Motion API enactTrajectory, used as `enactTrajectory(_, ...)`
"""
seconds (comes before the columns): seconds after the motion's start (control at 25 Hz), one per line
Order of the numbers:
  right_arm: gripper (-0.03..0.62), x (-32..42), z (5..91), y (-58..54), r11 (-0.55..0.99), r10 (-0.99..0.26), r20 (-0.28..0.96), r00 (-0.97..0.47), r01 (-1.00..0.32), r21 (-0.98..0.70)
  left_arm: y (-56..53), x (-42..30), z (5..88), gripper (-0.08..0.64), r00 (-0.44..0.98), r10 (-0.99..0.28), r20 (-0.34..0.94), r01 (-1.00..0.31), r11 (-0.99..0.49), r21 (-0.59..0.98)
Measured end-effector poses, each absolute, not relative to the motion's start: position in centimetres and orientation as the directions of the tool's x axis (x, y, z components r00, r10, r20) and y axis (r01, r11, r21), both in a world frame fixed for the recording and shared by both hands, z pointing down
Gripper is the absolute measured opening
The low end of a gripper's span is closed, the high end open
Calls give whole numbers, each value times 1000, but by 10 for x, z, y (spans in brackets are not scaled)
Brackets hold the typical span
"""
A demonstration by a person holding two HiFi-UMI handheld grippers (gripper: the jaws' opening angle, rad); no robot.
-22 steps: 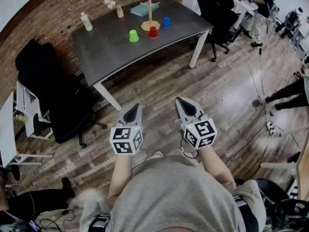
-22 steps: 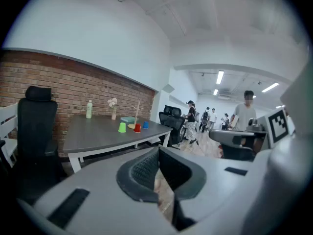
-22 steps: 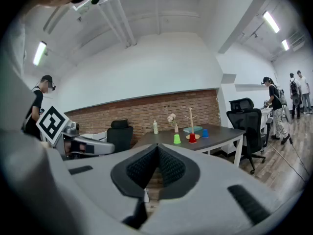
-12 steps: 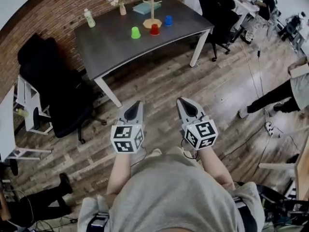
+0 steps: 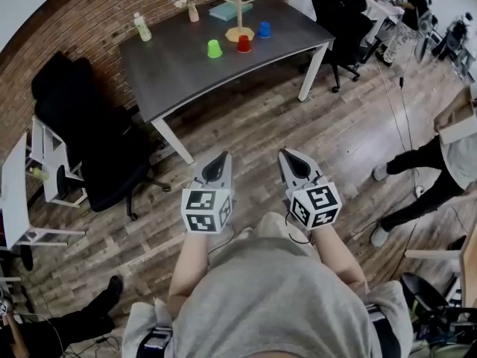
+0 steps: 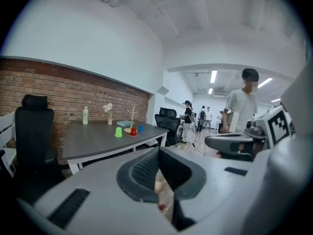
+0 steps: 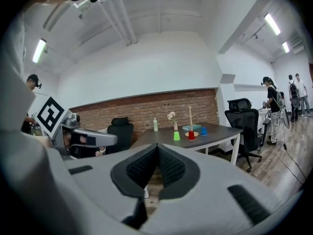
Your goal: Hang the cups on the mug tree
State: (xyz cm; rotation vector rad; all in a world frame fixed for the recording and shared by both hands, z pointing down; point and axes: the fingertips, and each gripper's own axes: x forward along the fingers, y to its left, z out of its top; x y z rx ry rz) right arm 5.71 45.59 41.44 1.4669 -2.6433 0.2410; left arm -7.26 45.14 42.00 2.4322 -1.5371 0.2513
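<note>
Far ahead on a dark table (image 5: 194,69) stand a wooden mug tree (image 5: 239,10), a green cup (image 5: 215,48), a red cup (image 5: 244,44) and a blue cup (image 5: 264,30), all upside down near the tree's base. I hold both grippers close to my body over the wooden floor, well short of the table. My left gripper (image 5: 219,168) is shut with nothing in it. My right gripper (image 5: 293,164) is also shut and empty. The right gripper view shows the green cup (image 7: 176,136), red cup (image 7: 191,135), blue cup (image 7: 203,130) and tree (image 7: 190,115) in the distance.
On the table also sit a bottle (image 5: 141,27), a vase of flowers (image 5: 191,9) and a teal book (image 5: 226,10). Black office chairs stand at the left (image 5: 82,133) and behind the table's right end (image 5: 343,21). People (image 5: 436,162) walk at the right; cables lie on the floor.
I have stepped toward the table: it sits a bit closer and further right in the head view. Both grippers stay shut and together. The person at the right has walked nearer.
</note>
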Motion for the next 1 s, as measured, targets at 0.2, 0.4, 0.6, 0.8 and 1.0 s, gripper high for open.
enactTrajectory(0.2, 0, 58, 423, 452, 523, -827, 185, -531, -847, -93, 447, -72, 419, 8, 413, -874, 256, -911, -398, 111)
enactTrajectory(0.4, 0, 51, 429, 438, 562, -800, 170, -575, -818, -123, 434, -77, 424, 9, 385, -887, 253, -923, -366, 121)
enactTrajectory(0.6, 0, 46, 435, 404, 579, -787, 176, -591, -807, -121, 403, -84, 427, 9, 358, -899, 252, -934, -338, 120)
enactTrajectory(0.8, 0, 46, 442, 356, 582, -778, 198, -596, -803, -127, 359, -86, 430, 9, 347, -907, 239, -936, -319, 148)
enactTrajectory(1.0, 0, 59, 436, 301, 583, -783, 181, -595, -804, -118, 308, -77, 431, 9, 343, -908, 240, -937, -314, 151)
